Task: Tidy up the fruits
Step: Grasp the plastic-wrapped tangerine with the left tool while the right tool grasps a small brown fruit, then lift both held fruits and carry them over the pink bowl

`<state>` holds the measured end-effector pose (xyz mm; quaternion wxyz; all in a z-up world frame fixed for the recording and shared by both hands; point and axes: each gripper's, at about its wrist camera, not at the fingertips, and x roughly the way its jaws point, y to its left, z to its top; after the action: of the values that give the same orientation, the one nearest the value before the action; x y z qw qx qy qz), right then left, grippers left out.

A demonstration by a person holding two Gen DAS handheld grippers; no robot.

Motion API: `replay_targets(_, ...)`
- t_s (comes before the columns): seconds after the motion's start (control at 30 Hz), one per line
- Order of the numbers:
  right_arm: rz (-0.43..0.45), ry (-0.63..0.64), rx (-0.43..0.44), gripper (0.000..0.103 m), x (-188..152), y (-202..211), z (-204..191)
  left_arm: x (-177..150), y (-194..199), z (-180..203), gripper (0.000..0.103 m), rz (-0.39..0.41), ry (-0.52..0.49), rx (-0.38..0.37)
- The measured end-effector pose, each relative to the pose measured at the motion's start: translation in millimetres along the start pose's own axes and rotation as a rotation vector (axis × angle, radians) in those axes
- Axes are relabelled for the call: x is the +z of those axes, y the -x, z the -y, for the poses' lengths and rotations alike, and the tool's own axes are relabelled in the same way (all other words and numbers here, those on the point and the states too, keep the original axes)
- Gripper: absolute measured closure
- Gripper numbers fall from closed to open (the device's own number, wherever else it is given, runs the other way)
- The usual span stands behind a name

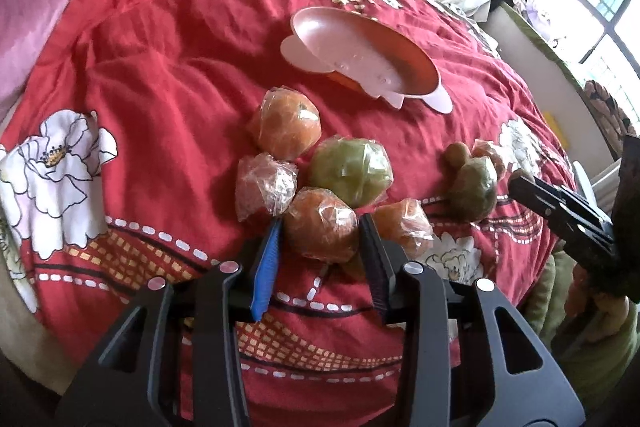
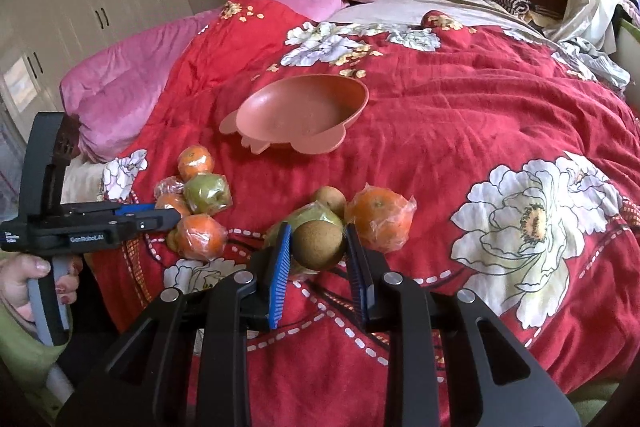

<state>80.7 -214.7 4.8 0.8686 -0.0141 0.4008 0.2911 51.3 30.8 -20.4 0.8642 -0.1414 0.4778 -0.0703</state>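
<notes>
Right claw: pinching a brown fuzzy oval kiwi, long axis lying crosswise between the pads.
Left claw: pinching a plastic-wrapped orange.

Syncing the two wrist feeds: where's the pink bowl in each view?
Left wrist: pink bowl upper centre, empty, on the red floral quilt, beyond the wrapped fruit.
Right wrist: pink bowl upper centre-left, empty, beyond both fruit clusters.
Shared landmark: the wrapped green apple among the wrapped oranges, nearer the camera than the bowl in both views.
</notes>
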Motion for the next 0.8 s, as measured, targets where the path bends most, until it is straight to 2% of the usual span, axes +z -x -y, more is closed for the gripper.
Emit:
replay_targets(0.2, -0.001, 0.005, 0.005, 0.078, 1, -2, 0, 2, -7, -1, 0.072, 0.006, 0.007, 0.006)
replay_targets(0.47, 0.01, 0.033, 0.017, 0.078, 12, -4, -3, 4, 21, 10, 0.072, 0.06, -0.029, -0.026)
replay_targets(0.8, 0.018, 0.074, 0.072, 0.078, 38, -17, -9, 41, 30, 17, 0.072, 0.104, -0.053, -0.036)
